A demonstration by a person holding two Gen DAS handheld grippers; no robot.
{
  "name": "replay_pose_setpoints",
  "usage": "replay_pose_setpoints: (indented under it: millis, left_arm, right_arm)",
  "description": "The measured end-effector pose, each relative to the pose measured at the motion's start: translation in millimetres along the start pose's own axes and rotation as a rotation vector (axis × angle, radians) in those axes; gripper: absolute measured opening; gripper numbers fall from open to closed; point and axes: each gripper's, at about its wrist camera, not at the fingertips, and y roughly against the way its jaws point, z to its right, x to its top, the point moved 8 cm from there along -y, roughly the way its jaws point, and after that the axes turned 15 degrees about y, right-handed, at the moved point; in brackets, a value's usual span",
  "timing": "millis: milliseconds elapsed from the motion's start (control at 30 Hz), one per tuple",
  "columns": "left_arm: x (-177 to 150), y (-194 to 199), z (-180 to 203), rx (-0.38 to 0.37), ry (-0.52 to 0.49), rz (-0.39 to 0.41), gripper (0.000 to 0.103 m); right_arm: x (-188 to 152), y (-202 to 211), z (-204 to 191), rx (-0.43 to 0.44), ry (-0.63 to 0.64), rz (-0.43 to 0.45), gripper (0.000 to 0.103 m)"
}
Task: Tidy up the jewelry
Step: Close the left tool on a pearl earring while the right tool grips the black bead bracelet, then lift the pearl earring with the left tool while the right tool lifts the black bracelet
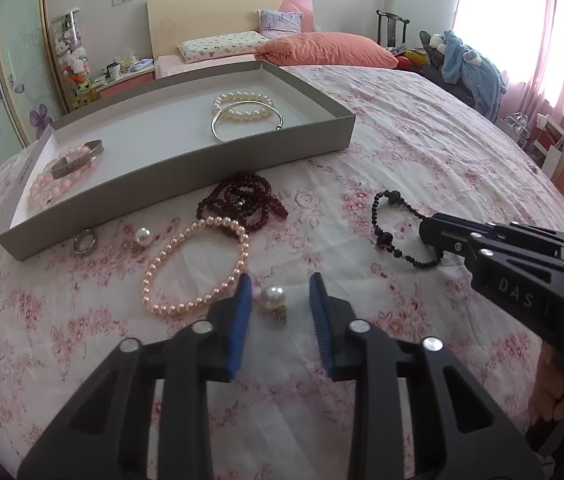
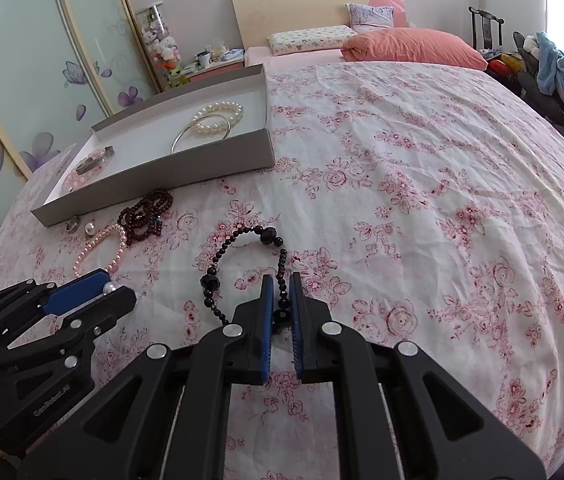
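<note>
A grey box lid (image 1: 186,168) lies on the flowered bed and holds a white pearl bracelet (image 1: 242,106), a silver bangle (image 1: 246,124), a pink bead bracelet (image 1: 56,184) and an engraved cuff (image 1: 78,160). Loose on the bed lie a dark red bead string (image 1: 242,200), a pale pink pearl bracelet (image 1: 198,268), a ring (image 1: 85,241) and a pearl earring (image 1: 142,237). My left gripper (image 1: 280,292) is open around another pearl earring (image 1: 273,300). My right gripper (image 2: 281,292) is shut on the black bead bracelet (image 2: 242,264), which also shows in the left wrist view (image 1: 393,232).
The box lid (image 2: 154,168) sits at the bed's far left near the wardrobe doors (image 2: 22,80). Pillows (image 2: 409,46) and the headboard (image 2: 301,4) lie at the far end. A chair with clothes (image 2: 553,68) stands at the right.
</note>
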Motion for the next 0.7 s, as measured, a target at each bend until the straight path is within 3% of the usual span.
replay_pose_setpoints:
  millis: [67,400,700]
  left_arm:
    - [1,0,-1,0.02,-0.004,0.004,0.014]
    - [-4,20,-27,0.014,0.024,0.018,0.014]
    - [4,49,-114,0.115,0.131,0.077,0.014]
  right_arm:
    - [0,0,0,-0.001,0.002,-0.001,0.009]
    - [2,-2,-7,0.025,0.011,-0.004,0.009]
    - [8,-6,-38,0.075,0.082,-0.006,0.01]
